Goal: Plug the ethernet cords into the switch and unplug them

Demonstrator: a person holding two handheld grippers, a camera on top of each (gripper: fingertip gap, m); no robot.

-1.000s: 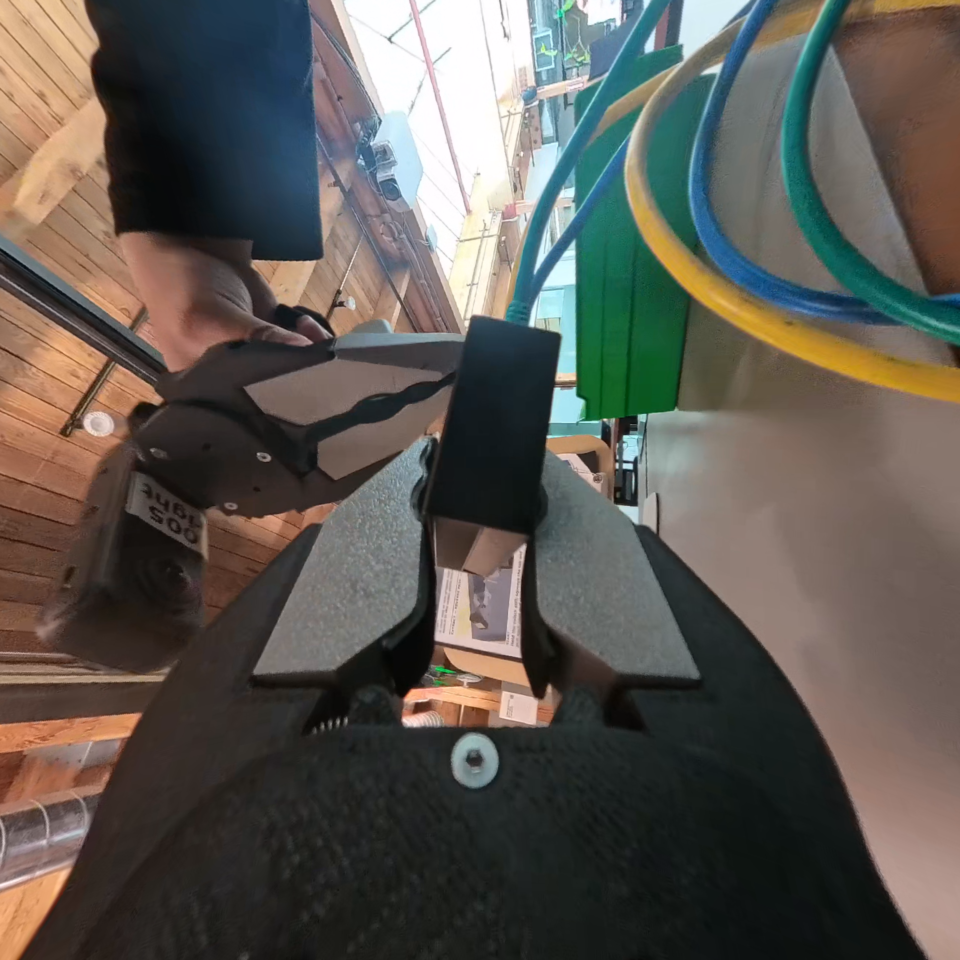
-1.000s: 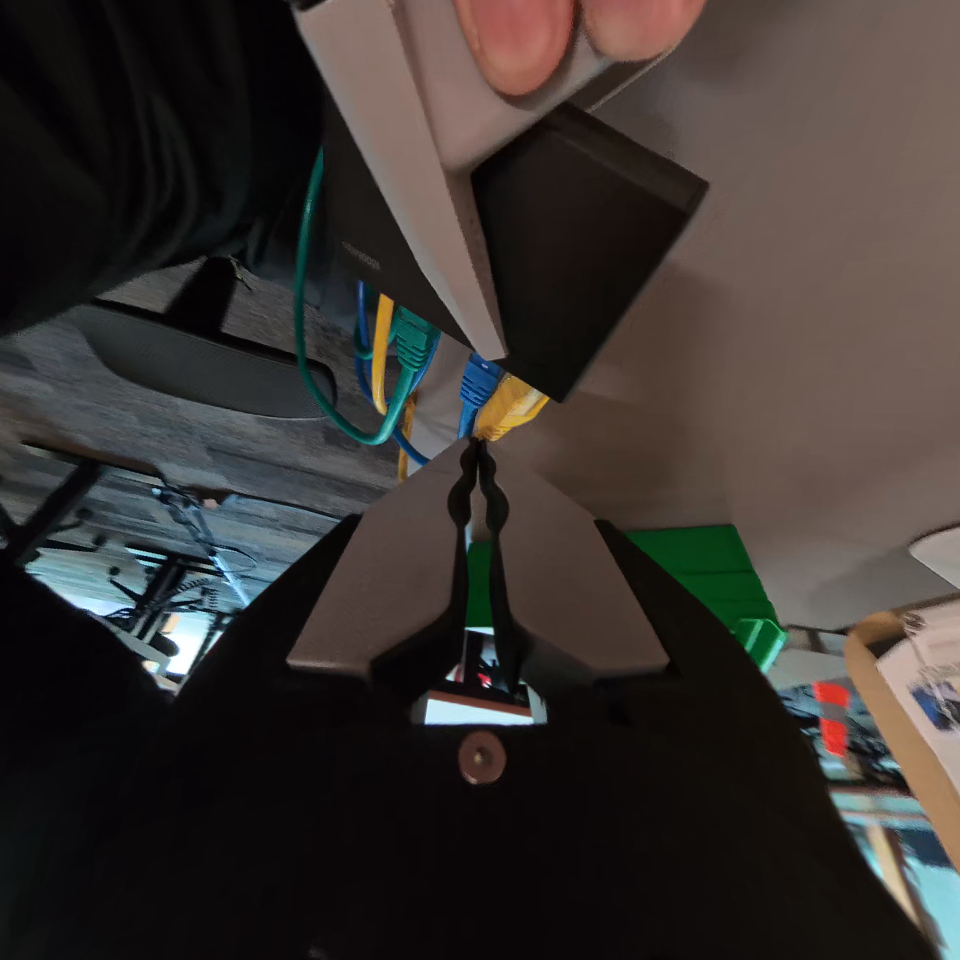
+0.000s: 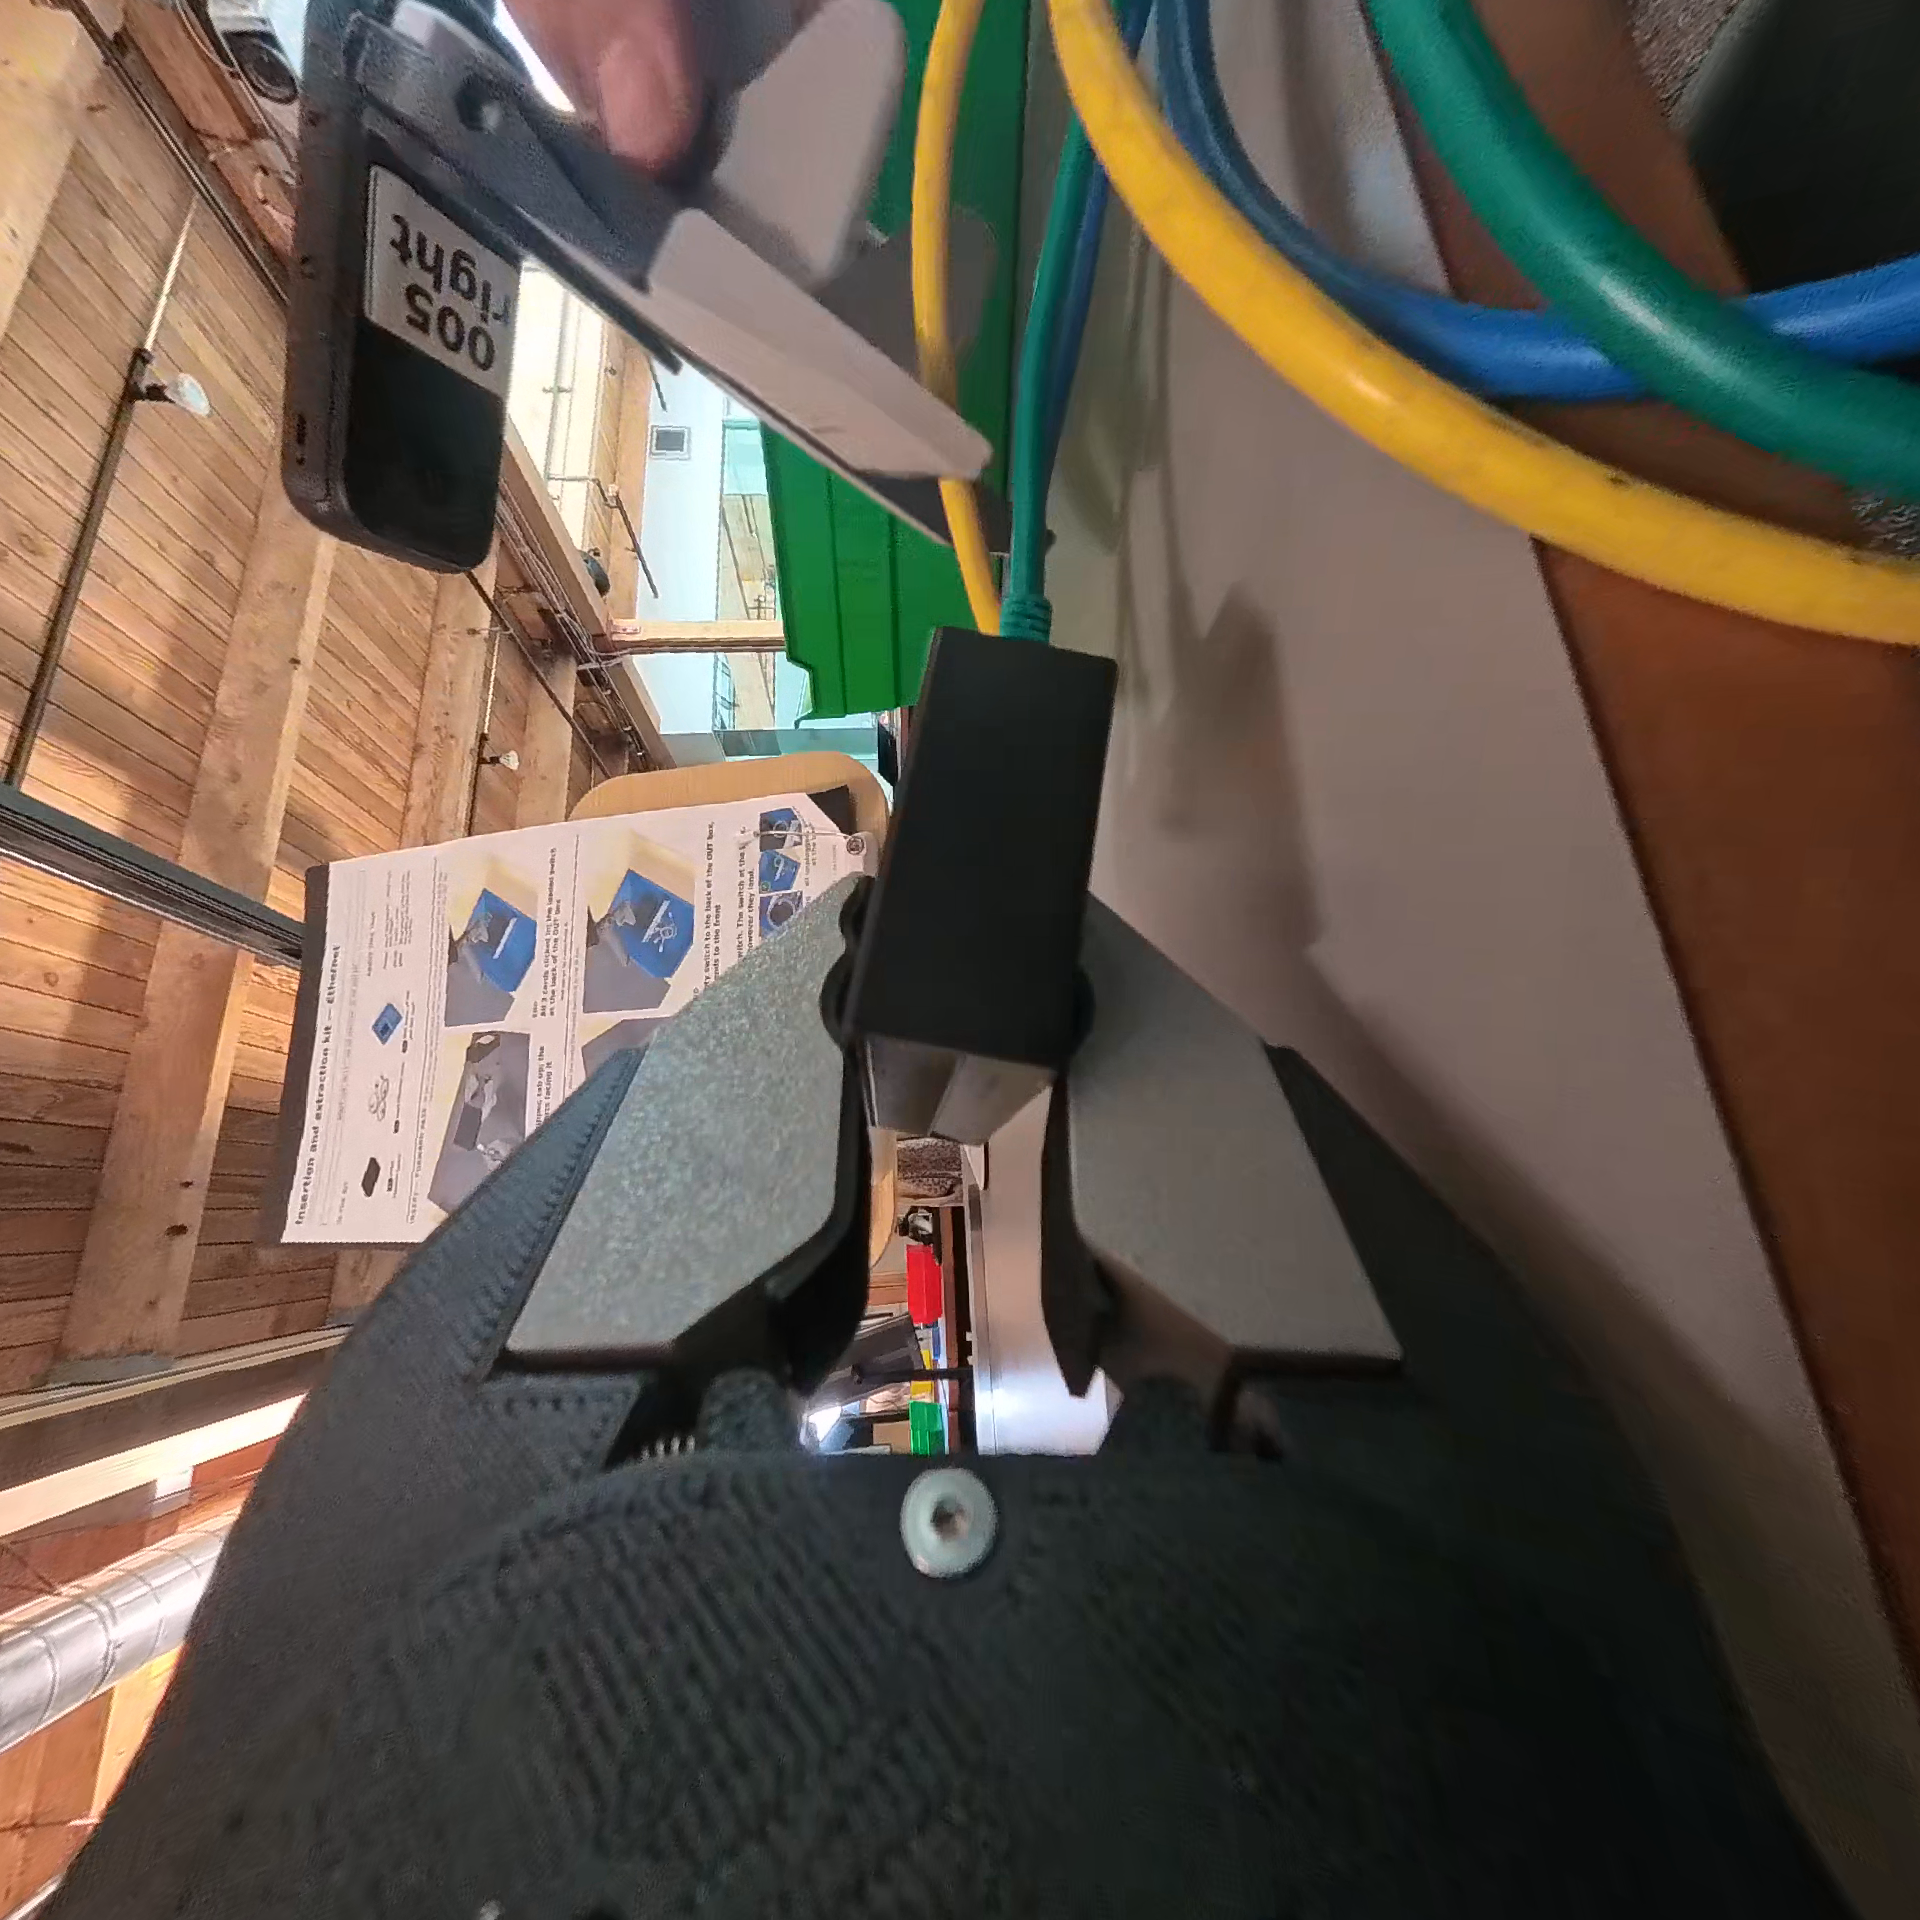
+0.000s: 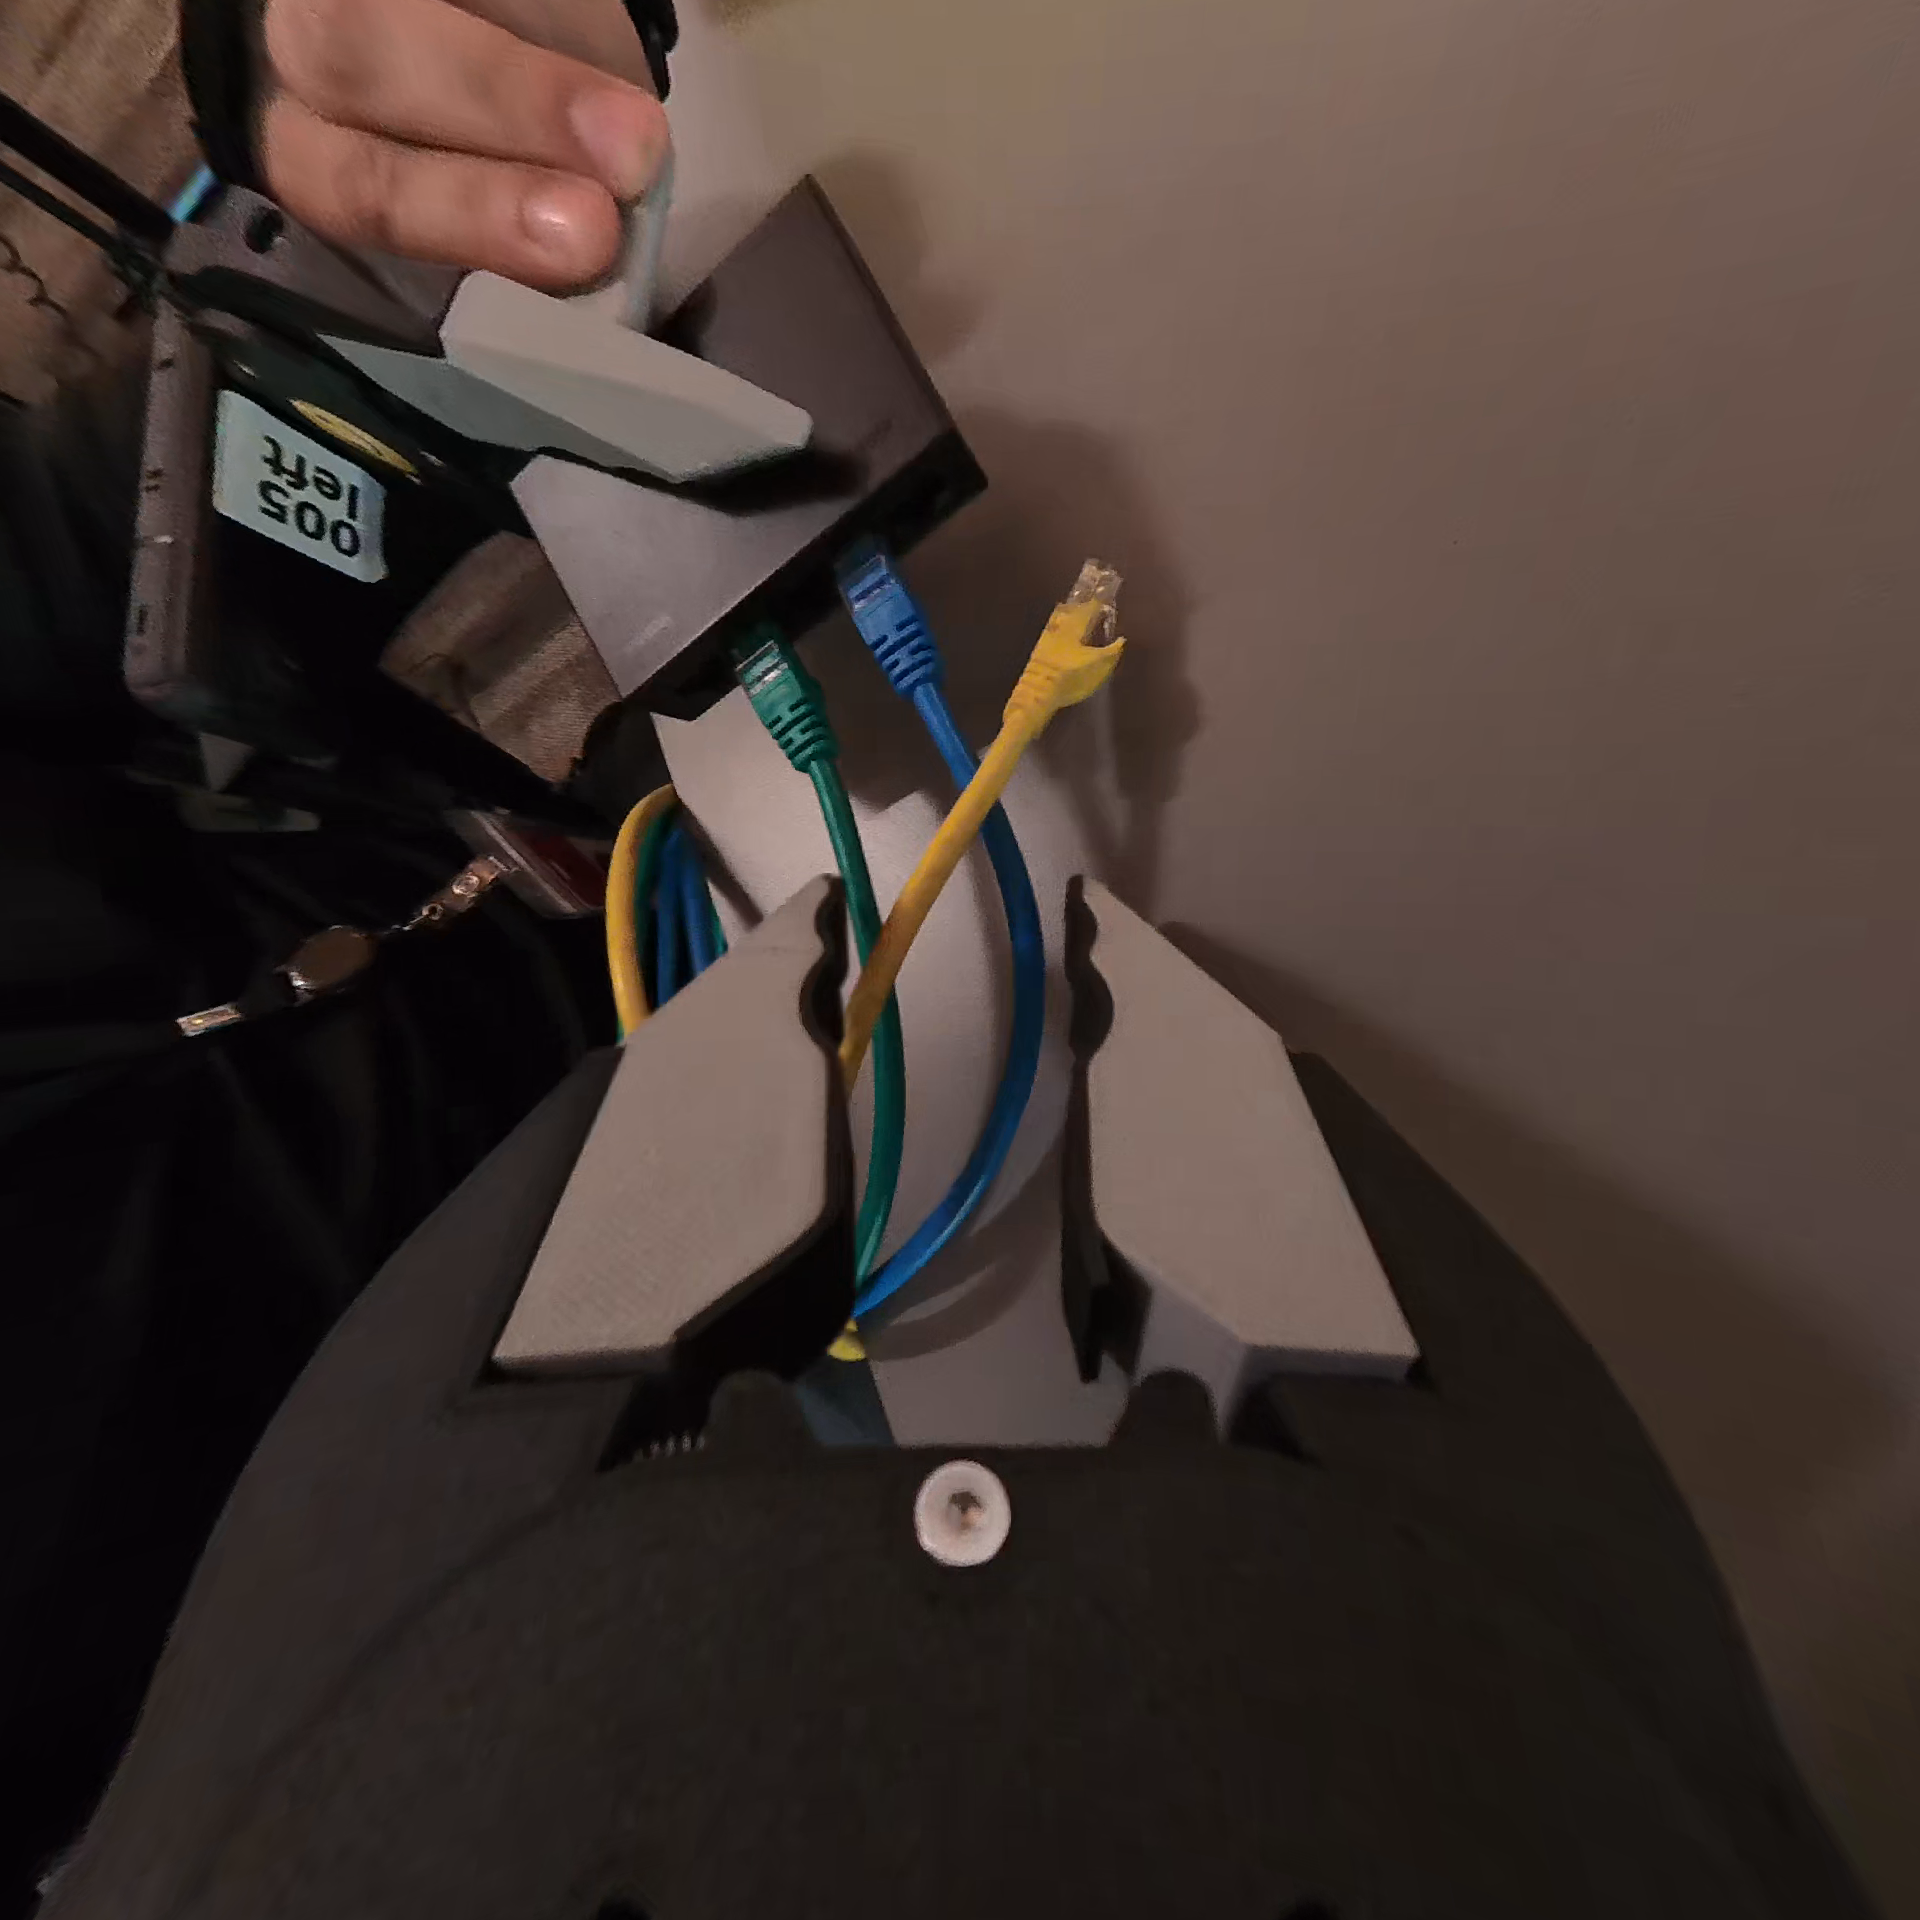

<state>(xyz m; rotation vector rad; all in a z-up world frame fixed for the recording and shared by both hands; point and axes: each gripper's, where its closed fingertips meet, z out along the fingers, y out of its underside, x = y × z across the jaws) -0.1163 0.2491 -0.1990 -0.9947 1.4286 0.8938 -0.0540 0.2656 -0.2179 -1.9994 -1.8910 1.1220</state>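
My left gripper (image 3: 966, 935) is shut on the black switch (image 3: 987, 831), held off the grey table. In the right wrist view the switch (image 4: 748, 499) sits at the upper left, clamped by the left gripper's grey fingers (image 4: 623, 405). The green plug (image 4: 779, 696) and blue plug (image 4: 883, 613) sit in its ports. The yellow plug (image 4: 1081, 634) hangs free to the right of the switch, out of any port. My right gripper (image 4: 951, 935) is open, and the three cords run loosely between its fingers. The right gripper also shows in the left wrist view (image 3: 831, 312).
Yellow, blue and green cord loops (image 3: 1455, 343) hang at the upper right of the left wrist view. A green bin (image 3: 862, 582) and a printed sheet (image 3: 499, 1018) stand behind the switch. The grey table (image 3: 1455, 935) is alongside. A person's hand (image 4: 447, 135) holds the left gripper.
My right gripper was shut at the yellow plug in the switch; now it is open and drawn back, and the yellow plug is out of its port. The left gripper still holds the switch.
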